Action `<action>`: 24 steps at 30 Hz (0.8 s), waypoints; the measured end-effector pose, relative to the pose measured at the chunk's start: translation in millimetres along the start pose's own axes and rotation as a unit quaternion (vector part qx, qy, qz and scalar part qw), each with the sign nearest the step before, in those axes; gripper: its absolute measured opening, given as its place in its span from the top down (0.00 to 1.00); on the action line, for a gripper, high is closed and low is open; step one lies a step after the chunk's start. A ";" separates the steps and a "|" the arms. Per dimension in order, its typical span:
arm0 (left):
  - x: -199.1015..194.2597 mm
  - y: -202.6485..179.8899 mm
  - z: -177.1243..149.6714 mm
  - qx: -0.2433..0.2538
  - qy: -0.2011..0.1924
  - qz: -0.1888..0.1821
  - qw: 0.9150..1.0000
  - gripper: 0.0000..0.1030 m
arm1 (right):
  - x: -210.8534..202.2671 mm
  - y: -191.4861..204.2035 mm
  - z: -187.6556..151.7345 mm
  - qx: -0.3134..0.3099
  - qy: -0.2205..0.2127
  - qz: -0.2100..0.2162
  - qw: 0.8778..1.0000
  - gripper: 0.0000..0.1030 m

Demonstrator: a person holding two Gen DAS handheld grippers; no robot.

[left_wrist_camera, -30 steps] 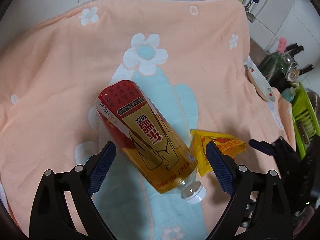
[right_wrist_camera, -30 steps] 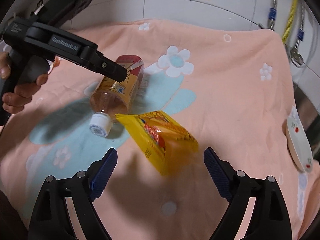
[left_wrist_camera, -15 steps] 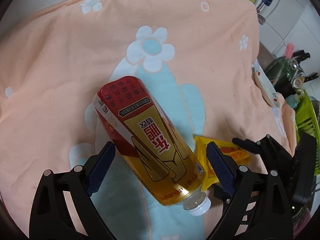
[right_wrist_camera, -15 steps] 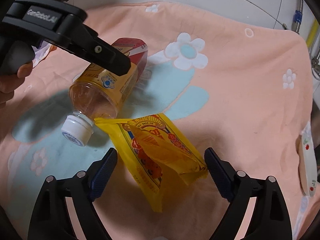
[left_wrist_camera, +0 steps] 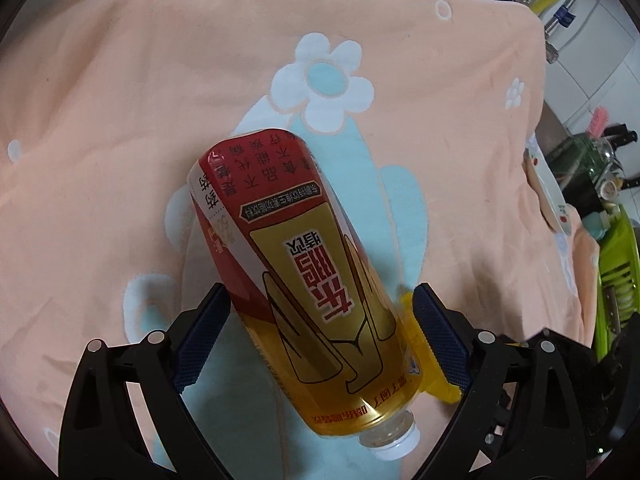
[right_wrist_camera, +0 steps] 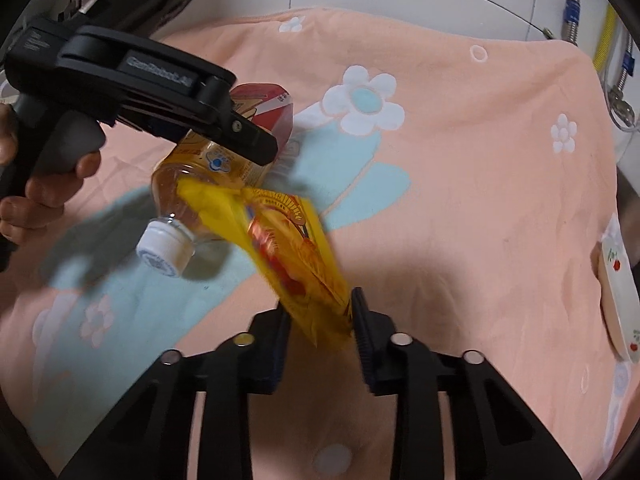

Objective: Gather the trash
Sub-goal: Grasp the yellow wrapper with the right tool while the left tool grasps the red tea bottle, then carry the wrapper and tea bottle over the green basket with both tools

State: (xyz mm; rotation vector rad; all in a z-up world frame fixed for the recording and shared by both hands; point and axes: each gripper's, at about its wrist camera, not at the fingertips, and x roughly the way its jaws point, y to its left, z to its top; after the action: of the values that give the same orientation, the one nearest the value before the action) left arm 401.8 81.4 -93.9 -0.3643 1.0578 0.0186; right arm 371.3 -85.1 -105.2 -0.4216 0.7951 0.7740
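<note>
A plastic bottle [left_wrist_camera: 312, 280] with a red and gold label and a white cap [left_wrist_camera: 394, 442] lies on the orange flowered towel [left_wrist_camera: 120, 120]. My left gripper [left_wrist_camera: 320, 336] is open and straddles the bottle's lower half, one pad on each side. In the right wrist view the same bottle [right_wrist_camera: 180, 184] lies under the left gripper [right_wrist_camera: 256, 140]. A yellow snack wrapper [right_wrist_camera: 296, 248] is between the pads of my right gripper [right_wrist_camera: 320, 316]. The jaws are closing, and the pads squeeze its near end. A corner of the wrapper [left_wrist_camera: 434, 386] shows beside the bottle.
A person's hand [right_wrist_camera: 40, 196] holds the left gripper's handle. A small dish with a cherry print [right_wrist_camera: 616, 292] rests at the towel's right edge. Beyond it are a green rack [left_wrist_camera: 616, 264] and kitchen items. White tiled wall and pipes [right_wrist_camera: 572, 4] stand behind.
The right jaws went from wide open to nearly shut on the yellow wrapper, which now stands crumpled and raised. The left gripper sank lower around the bottle, still open.
</note>
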 end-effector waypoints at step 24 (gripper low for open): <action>-15.4 -14.6 -20.4 0.061 0.002 -0.037 0.997 0.31 | -63.3 12.3 -39.4 0.059 -0.036 -0.015 0.998 0.86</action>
State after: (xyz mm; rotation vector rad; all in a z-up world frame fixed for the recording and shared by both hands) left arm 379.6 64.0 -85.6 -0.2927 1.0441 -0.1121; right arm 314.6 -129.7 -82.7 -0.2980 0.7605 0.7075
